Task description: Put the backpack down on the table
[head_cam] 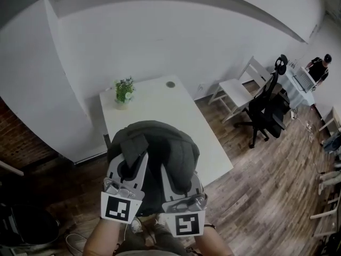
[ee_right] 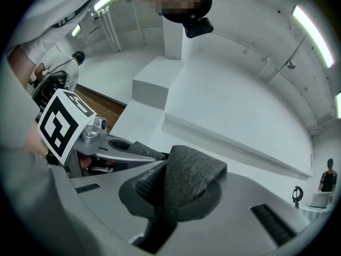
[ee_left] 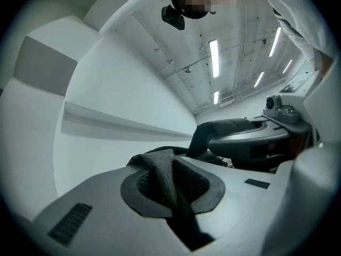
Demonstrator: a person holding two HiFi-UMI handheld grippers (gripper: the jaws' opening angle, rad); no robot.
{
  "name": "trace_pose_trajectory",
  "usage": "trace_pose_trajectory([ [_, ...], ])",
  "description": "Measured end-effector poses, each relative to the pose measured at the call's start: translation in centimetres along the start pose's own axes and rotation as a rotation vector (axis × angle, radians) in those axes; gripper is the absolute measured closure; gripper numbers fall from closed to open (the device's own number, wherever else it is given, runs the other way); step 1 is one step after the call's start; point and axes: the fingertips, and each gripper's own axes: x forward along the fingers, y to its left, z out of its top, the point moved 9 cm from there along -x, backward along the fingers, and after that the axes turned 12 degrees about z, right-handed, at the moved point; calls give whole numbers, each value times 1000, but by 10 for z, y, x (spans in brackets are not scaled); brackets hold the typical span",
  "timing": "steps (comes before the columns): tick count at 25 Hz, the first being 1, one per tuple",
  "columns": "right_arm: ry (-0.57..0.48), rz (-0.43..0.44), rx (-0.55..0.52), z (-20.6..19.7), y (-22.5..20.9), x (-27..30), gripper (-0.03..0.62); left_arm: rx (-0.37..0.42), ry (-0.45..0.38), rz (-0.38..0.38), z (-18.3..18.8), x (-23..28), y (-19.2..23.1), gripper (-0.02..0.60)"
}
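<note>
A dark grey backpack (head_cam: 160,143) hangs in front of me over the near end of the white table (head_cam: 160,103); whether it touches the top I cannot tell. My left gripper (head_cam: 133,151) is shut on a shoulder strap (ee_left: 162,180) that is pinched between its jaws. My right gripper (head_cam: 173,167) is shut on the other shoulder strap (ee_right: 186,183), a mesh-textured band standing up from its jaws. Both grippers sit side by side at the pack's near side, marker cubes toward me.
A small potted plant (head_cam: 123,91) stands at the table's far left corner, and a round grommet (head_cam: 170,84) sits near its far edge. A black office chair (head_cam: 266,108) and white desks stand to the right on the wooden floor. A person (head_cam: 319,68) is at the far right.
</note>
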Motion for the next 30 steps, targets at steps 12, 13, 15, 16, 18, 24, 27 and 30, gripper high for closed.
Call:
trace_pose_trajectory([
  [12, 89, 73, -20, -43, -10, 19, 542, -50, 56, 53, -42, 20, -4, 540],
  [13, 93, 74, -20, -46, -13, 23, 542, -55, 66, 56, -46, 25, -3, 540],
  [15, 102, 78, -16, -53, -20, 33, 543, -75, 84, 65, -54, 34, -1, 538],
  [16, 105, 80, -14, -56, -22, 37, 542, -89, 90, 70, -58, 39, 1, 538],
  [18, 108, 83, -10, -63, -26, 47, 543, -103, 99, 78, -68, 46, 4, 537],
  [24, 111, 93, -18, -74, -35, 61, 543, -132, 132, 90, -83, 57, 4, 525],
  [27, 121, 92, -11, -81, -37, 64, 542, -136, 156, 91, -90, 58, 4, 520],
  [30, 131, 92, -8, -89, -37, 67, 542, -133, 183, 95, -98, 58, 3, 515],
])
